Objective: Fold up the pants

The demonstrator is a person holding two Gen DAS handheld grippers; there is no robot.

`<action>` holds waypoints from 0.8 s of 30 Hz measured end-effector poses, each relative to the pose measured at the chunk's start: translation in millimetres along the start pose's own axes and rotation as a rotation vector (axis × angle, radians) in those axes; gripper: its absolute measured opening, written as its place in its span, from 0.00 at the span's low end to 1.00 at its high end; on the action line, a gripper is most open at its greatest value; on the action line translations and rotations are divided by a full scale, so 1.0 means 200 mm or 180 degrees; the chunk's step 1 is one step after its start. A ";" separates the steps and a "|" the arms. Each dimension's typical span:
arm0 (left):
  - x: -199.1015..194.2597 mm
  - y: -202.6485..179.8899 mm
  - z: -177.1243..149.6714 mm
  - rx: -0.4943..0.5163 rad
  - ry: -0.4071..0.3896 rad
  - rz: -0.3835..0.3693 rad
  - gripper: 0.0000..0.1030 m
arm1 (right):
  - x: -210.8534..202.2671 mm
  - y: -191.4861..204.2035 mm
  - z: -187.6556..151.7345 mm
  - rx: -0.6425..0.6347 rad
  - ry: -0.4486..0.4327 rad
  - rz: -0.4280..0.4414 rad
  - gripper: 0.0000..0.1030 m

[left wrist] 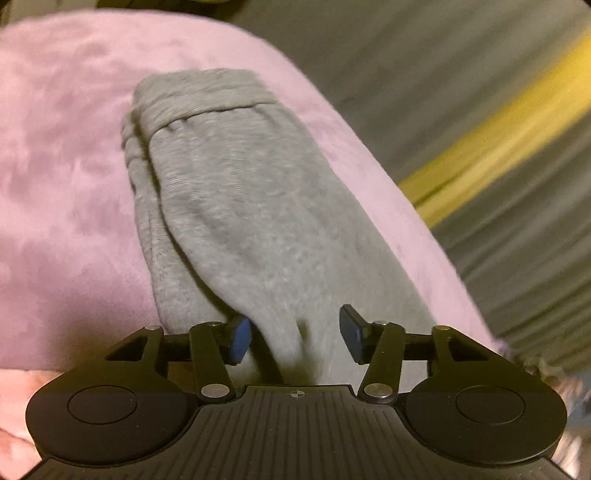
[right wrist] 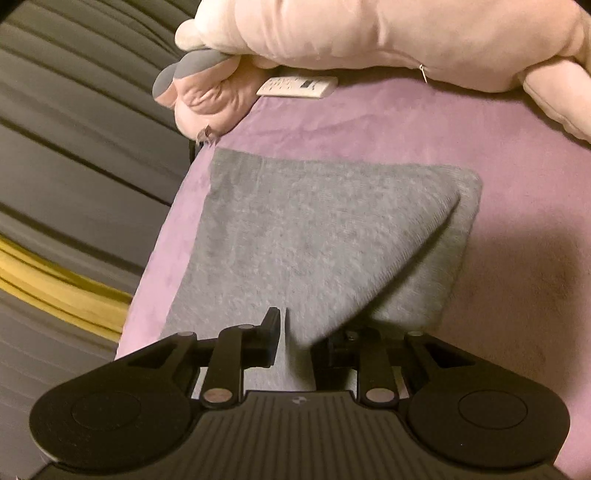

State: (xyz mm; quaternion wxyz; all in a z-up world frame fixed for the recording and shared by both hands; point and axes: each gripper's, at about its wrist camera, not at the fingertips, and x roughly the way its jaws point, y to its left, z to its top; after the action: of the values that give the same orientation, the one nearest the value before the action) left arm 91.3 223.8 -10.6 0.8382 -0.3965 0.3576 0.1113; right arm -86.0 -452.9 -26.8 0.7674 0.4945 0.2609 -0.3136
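The pink bed cover (right wrist: 369,118) carries the grey pants (left wrist: 240,206), already folded into a compact bundle lying near the bed's edge, waistband at the far end in the left view; a pale plush toy (right wrist: 369,33) and a white remote (right wrist: 297,87) lie beyond it. The left hand-held gripper (left wrist: 295,334) stands half open astride the near end, pads off the cloth; the right hand-held gripper (right wrist: 295,341) is narrow, a fold between its jaws, though whether it pinches I cannot tell; I judge a fold is just being let go, and next comes withdrawing cleanly without dragging the layers.

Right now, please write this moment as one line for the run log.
stage: fold laid | grey pants: folded on pink blanket | left tool: open over pants | right tool: open, cloth between
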 end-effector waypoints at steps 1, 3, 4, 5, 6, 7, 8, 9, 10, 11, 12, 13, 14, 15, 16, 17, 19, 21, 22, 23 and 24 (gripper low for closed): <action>0.04 0.01 -0.01 -0.0091 0.0025 0.0024 0.47 | 0.00 0.00 0.01 0.0001 -0.0011 -0.0001 0.20; 0.06 0.02 0.03 -0.0168 0.0084 0.0048 0.16 | 0.02 0.04 0.02 -0.0073 -0.0014 -0.0111 0.07; 0.04 0.01 0.03 -0.0128 0.0072 0.0060 0.13 | 0.02 0.05 0.03 -0.0124 -0.0015 -0.0168 0.06; 0.01 -0.01 0.05 -0.0079 0.0021 0.0015 0.12 | 0.01 0.08 0.04 -0.0204 -0.0034 -0.0231 0.06; -0.02 -0.03 0.07 -0.0051 -0.0051 -0.0071 0.11 | -0.01 0.11 0.06 -0.0260 -0.0072 -0.0233 0.05; -0.03 -0.03 0.10 -0.0048 -0.0108 -0.0176 0.11 | -0.03 0.13 0.08 -0.0296 -0.0130 -0.0193 0.05; -0.07 -0.03 0.11 -0.0054 -0.0167 -0.0264 0.11 | -0.08 0.15 0.10 -0.0336 -0.0241 -0.0098 0.05; -0.13 -0.03 0.10 -0.0049 -0.0209 -0.0304 0.11 | -0.13 0.16 0.11 -0.0397 -0.0355 -0.0016 0.05; -0.15 -0.02 0.10 -0.0011 -0.0241 -0.0316 0.11 | -0.17 0.17 0.11 -0.0477 -0.0451 0.0028 0.05; -0.17 0.00 0.09 0.0050 -0.0252 -0.0293 0.11 | -0.20 0.17 0.11 -0.0548 -0.0507 0.0044 0.05; -0.18 0.02 0.07 0.0129 -0.0247 -0.0233 0.11 | -0.21 0.16 0.11 -0.0592 -0.0525 0.0049 0.05; -0.18 0.04 0.05 0.0208 -0.0232 -0.0170 0.11 | -0.22 0.13 0.10 -0.0630 -0.0519 0.0029 0.05; -0.16 0.06 0.03 0.0263 -0.0209 -0.0081 0.11 | -0.21 0.11 0.09 -0.0668 -0.0493 -0.0029 0.05; -0.13 0.08 0.00 0.0288 -0.0173 0.0066 0.11 | -0.19 0.10 0.07 -0.0730 -0.0451 -0.0139 0.05; -0.11 0.11 -0.02 0.0286 -0.0115 0.0238 0.11 | -0.16 0.08 0.05 -0.0818 -0.0403 -0.0276 0.05; -0.08 0.14 -0.04 0.0272 -0.0056 0.0399 0.13 | -0.11 0.05 0.03 -0.0922 -0.0295 -0.0459 0.05; -0.08 0.14 -0.06 0.0272 -0.0088 0.0440 0.20 | -0.04 0.04 0.02 -0.1032 -0.0106 -0.0633 0.07; -0.15 0.07 -0.06 0.0429 -0.0284 0.0671 0.42 | -0.07 0.08 0.03 -0.1159 -0.0189 -0.0765 0.23; -0.18 0.03 -0.06 0.0543 -0.0447 0.0878 0.52 | -0.09 0.13 0.04 -0.1300 -0.0296 -0.0967 0.37; -0.22 -0.02 -0.06 0.0669 -0.0638 0.1044 0.54 | -0.12 0.17 0.04 -0.1477 -0.0458 -0.1215 0.44; -0.27 -0.06 -0.07 0.0821 -0.0833 0.1129 0.57 | -0.14 0.21 0.05 -0.1636 -0.0635 -0.1472 0.55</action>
State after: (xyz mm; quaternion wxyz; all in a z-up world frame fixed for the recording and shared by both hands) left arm 52.1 210.5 27.6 0.8883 -0.1996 0.3213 0.2604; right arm -72.4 -441.6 22.0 0.7972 0.1803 0.3600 -0.4498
